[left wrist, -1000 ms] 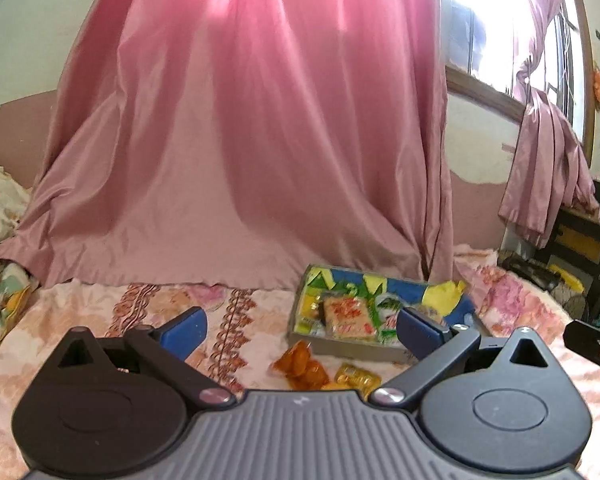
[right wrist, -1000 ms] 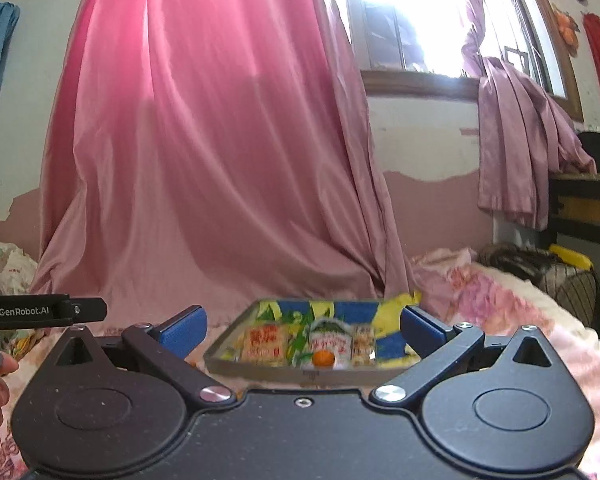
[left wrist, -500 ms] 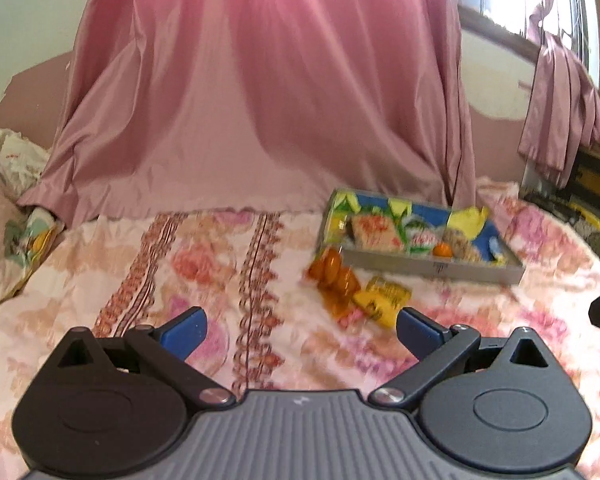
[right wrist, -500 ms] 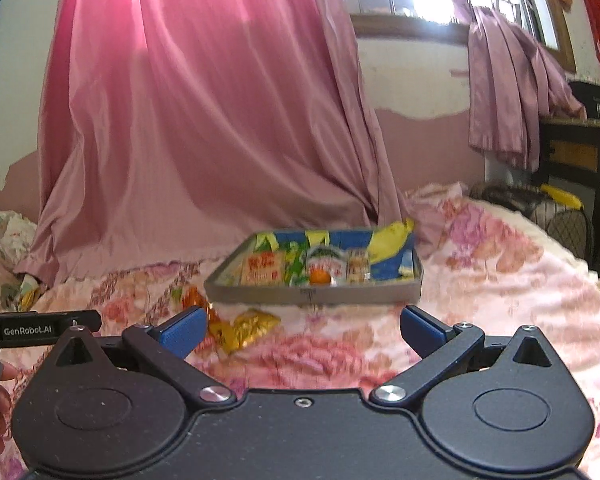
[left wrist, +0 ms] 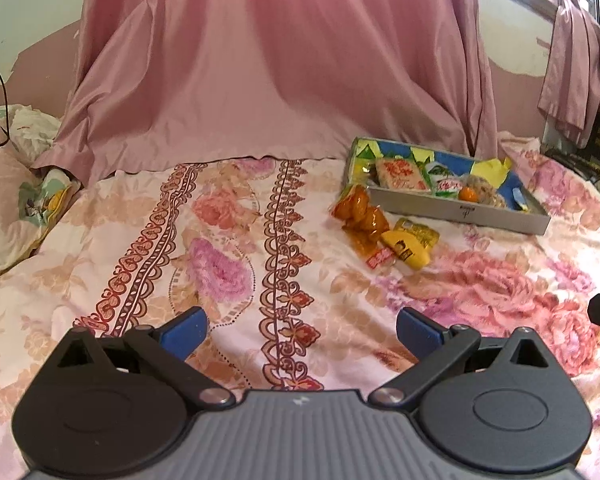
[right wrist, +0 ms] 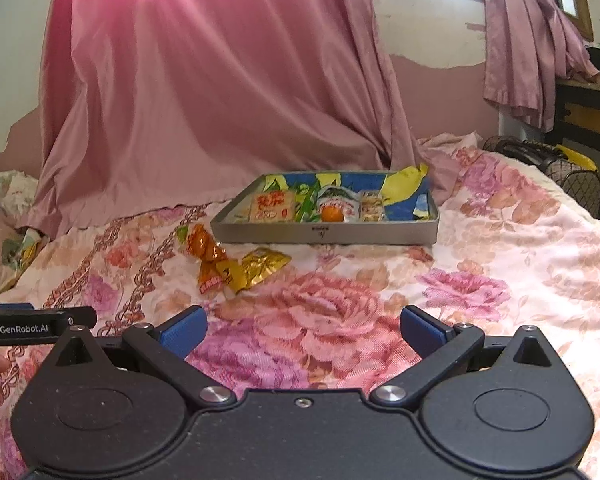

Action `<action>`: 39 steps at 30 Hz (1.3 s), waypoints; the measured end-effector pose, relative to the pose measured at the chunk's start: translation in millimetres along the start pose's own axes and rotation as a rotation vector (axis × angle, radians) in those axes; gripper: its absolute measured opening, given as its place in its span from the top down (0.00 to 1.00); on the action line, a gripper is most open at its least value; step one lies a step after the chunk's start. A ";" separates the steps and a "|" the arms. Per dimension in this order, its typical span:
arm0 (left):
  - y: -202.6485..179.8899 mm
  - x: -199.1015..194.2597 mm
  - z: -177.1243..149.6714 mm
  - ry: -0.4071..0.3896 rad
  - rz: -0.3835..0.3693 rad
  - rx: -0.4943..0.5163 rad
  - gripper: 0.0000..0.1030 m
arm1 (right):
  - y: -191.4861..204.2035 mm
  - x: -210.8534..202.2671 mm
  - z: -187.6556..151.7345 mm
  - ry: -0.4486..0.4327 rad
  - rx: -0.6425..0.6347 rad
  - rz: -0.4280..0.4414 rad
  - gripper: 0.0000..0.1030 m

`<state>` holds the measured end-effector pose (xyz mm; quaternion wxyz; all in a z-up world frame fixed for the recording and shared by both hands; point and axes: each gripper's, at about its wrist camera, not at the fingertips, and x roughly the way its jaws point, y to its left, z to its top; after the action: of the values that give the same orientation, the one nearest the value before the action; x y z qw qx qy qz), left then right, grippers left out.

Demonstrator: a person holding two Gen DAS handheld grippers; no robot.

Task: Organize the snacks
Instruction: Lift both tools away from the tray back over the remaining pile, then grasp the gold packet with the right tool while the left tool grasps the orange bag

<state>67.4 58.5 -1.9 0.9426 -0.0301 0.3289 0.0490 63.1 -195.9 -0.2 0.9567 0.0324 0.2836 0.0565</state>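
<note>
A grey tray [left wrist: 460, 212] [right wrist: 324, 234] with several snack packets and a small orange fruit [right wrist: 331, 213] lies on the floral bedspread. In front of its left end lie an orange snack packet [left wrist: 360, 216] [right wrist: 204, 246] and a yellow-gold packet [left wrist: 410, 242] [right wrist: 260, 266] on the sheet. My left gripper [left wrist: 300, 334] is open and empty, low over the bed, well short and left of the loose packets. My right gripper [right wrist: 304, 330] is open and empty, short of the tray and packets.
A pink curtain [left wrist: 280, 60] hangs behind the bed and drapes onto it. Pillows [left wrist: 12, 192] lie at the left edge. A dark cabinet [right wrist: 588, 112] and bags [right wrist: 560, 168] stand at the right. The left gripper's body [right wrist: 36, 326] shows at the right view's left edge.
Both grippers have tilted downward and pulled back, so the bedspread, tray and loose packets now show in full. Both stay open and empty.
</note>
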 end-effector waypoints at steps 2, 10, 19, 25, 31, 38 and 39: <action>-0.4 3.7 0.1 0.012 0.000 0.006 0.00 | 0.9 3.6 -1.2 0.015 -0.001 0.003 0.01; 1.3 14.2 -0.3 0.035 0.005 0.011 0.00 | 4.4 15.4 -2.4 0.036 -0.007 0.008 0.01; 0.2 23.6 6.5 0.038 -0.005 0.014 0.00 | 4.5 24.8 3.6 0.030 -0.014 0.003 0.01; -1.8 39.1 14.5 0.047 -0.026 0.008 0.00 | 0.5 35.9 8.2 0.034 -0.017 -0.012 0.01; -0.1 58.8 21.8 0.051 -0.057 0.031 0.00 | -3.5 56.2 13.2 0.029 -0.006 -0.027 0.01; 1.7 91.2 36.9 0.092 -0.111 0.061 0.00 | -5.4 94.1 21.3 -0.004 0.009 -0.073 0.01; 0.4 97.2 40.2 0.097 -0.122 0.067 0.00 | -5.4 100.8 22.6 -0.007 0.010 -0.081 0.01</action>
<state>167.9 69.5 -31.1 0.9273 -0.0209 0.3732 -0.0212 159.9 -189.2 -36.1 0.9591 0.0257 0.2815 0.0162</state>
